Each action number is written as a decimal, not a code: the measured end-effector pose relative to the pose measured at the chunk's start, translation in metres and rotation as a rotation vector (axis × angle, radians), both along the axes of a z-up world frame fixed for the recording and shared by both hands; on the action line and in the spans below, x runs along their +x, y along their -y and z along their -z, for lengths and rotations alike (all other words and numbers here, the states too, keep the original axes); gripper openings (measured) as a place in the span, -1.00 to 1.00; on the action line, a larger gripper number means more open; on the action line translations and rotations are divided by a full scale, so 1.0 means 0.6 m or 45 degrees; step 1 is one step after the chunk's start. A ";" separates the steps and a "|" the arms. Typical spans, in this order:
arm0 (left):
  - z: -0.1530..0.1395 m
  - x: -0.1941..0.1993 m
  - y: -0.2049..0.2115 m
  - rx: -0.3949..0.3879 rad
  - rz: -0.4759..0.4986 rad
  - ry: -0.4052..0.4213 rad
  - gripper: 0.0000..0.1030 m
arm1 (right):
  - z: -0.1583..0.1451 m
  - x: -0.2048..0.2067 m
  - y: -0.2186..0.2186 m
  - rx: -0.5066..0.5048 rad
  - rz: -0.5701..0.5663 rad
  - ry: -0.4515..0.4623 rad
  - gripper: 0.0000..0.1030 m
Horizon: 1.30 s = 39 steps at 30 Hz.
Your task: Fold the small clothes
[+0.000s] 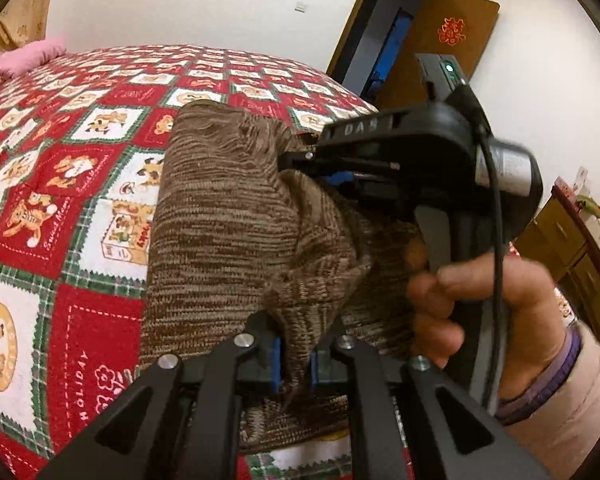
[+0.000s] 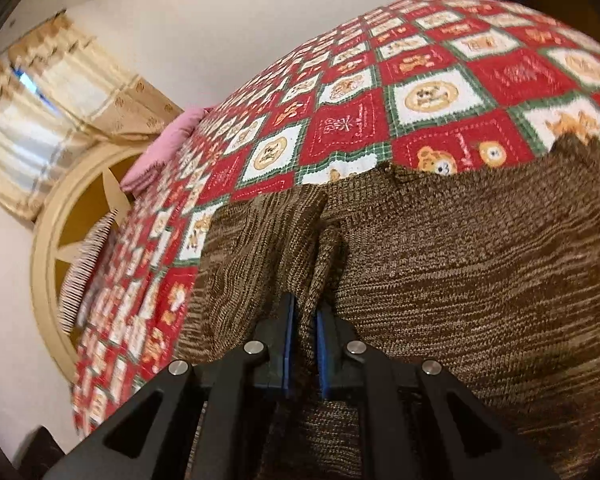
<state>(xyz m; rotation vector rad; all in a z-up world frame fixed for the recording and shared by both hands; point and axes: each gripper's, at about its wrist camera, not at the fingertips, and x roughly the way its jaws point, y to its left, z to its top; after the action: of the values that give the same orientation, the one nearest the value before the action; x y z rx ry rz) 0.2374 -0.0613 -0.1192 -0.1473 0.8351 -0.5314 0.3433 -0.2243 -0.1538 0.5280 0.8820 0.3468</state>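
A brown marled knitted garment (image 1: 220, 216) lies on the bed's red, white and green patchwork cover (image 1: 72, 168). My left gripper (image 1: 294, 360) is shut on a bunched fold of the knit, which rises between its blue pads. In the same view the right gripper (image 1: 290, 159), held by a hand (image 1: 480, 304), pinches another fold of the garment further back. From the right wrist view, the right gripper (image 2: 304, 332) is shut on a ridge of the garment (image 2: 460, 280), which spreads wide to its right over the cover (image 2: 340, 120).
A pink folded cloth (image 1: 24, 60) lies at the far end of the bed, also seen as pink cloth (image 2: 160, 148). A brown door (image 1: 440, 40) stands open behind, wooden drawers (image 1: 572, 248) at the right. Curtains (image 2: 60, 100) hang by the round headboard (image 2: 60, 260).
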 end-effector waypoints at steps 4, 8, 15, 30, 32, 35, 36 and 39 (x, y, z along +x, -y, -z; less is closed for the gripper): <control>-0.003 -0.005 0.008 0.049 -0.005 0.019 -0.77 | 0.006 0.034 0.020 0.188 0.028 -0.154 -0.56; -0.005 -0.010 0.013 0.076 -0.009 0.030 -0.77 | 0.005 0.059 0.005 0.192 0.024 -0.163 -0.33; -0.009 -0.015 0.011 0.090 -0.015 0.040 -0.78 | -0.042 0.028 -0.048 -0.186 -0.046 0.028 -0.81; -0.087 -0.048 0.126 0.080 0.265 0.199 -0.81 | -0.183 -0.034 0.076 -0.578 -0.087 0.298 -0.89; -0.083 -0.046 0.144 0.075 0.294 0.184 -0.81 | -0.187 -0.038 0.108 -0.610 -0.051 0.292 -0.92; -0.073 -0.049 0.165 0.079 0.322 0.171 -0.82 | -0.190 -0.048 0.152 -0.606 0.015 0.287 -0.93; -0.068 -0.048 0.169 0.083 0.334 0.161 -0.82 | -0.186 -0.050 0.165 -0.602 0.035 0.274 -0.93; -0.049 -0.051 0.178 0.121 0.349 0.146 -0.82 | -0.157 -0.057 0.191 -0.577 0.080 0.213 -0.93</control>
<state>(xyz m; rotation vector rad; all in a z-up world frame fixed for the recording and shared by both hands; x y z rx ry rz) 0.2068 -0.1678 -0.0896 0.0860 0.7711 -0.7489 0.3094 -0.3388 -0.0595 0.1046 0.7490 0.1230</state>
